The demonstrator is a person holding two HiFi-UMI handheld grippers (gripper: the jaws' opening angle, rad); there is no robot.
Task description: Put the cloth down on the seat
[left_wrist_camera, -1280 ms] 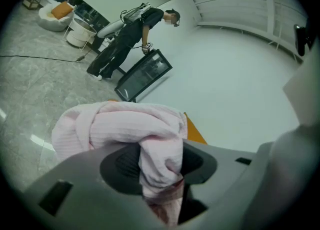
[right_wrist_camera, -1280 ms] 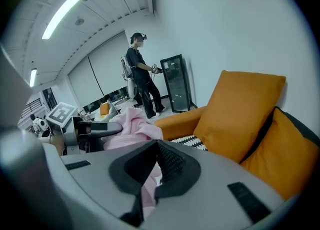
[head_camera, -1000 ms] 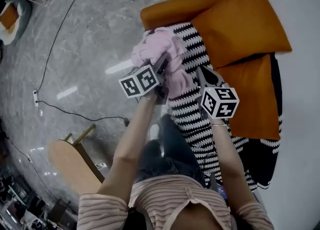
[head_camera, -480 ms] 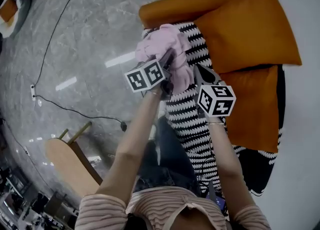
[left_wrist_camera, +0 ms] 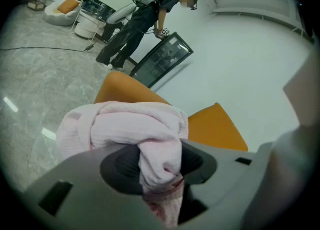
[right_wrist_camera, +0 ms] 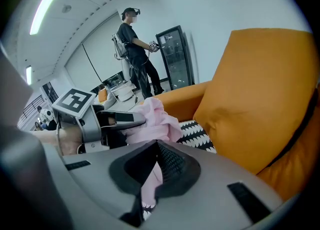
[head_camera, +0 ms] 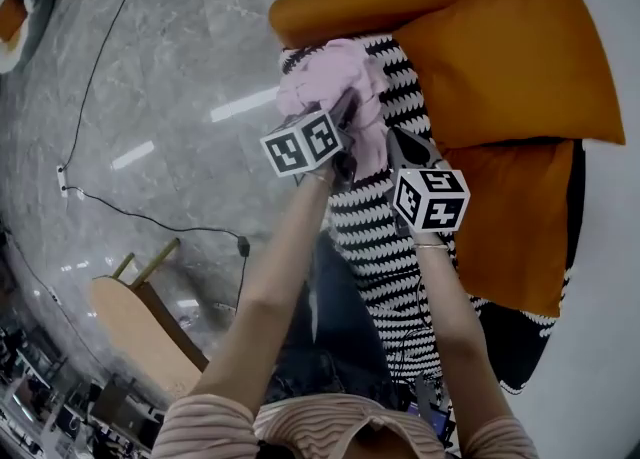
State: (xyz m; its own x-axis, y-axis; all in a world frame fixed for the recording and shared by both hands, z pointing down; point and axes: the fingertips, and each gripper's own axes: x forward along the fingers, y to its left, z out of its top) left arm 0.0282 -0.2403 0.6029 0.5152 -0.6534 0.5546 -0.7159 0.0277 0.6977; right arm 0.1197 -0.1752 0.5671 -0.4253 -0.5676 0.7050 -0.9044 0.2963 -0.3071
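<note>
A bunched pink cloth (head_camera: pixel 335 82) hangs over the black-and-white striped seat (head_camera: pixel 385 242) of an orange armchair. My left gripper (head_camera: pixel 345 117) is shut on the cloth's thick roll (left_wrist_camera: pixel 125 124), which is squeezed between its pads. My right gripper (head_camera: pixel 393 145) is just to the right and shut on a thinner fold of the same cloth (right_wrist_camera: pixel 152 119). That fold runs down between its nearly closed jaws. In the right gripper view the left gripper (right_wrist_camera: pixel 107 121) shows at the cloth's left. Whether the cloth touches the seat cannot be told.
A big orange cushion (head_camera: pixel 510 57) and a second one (head_camera: pixel 520 217) lean at the seat's right. The orange armrest (head_camera: pixel 350 7) curves at the far end. A cable (head_camera: pixel 150 217) and a wooden stool (head_camera: pixel 140 312) are on the marble floor. A person (right_wrist_camera: pixel 132 48) stands by a glass cabinet (right_wrist_camera: pixel 175 58).
Both grippers have sunk together toward the striped seat with the cloth still held between them. The cloth keeps its bunched shape.
</note>
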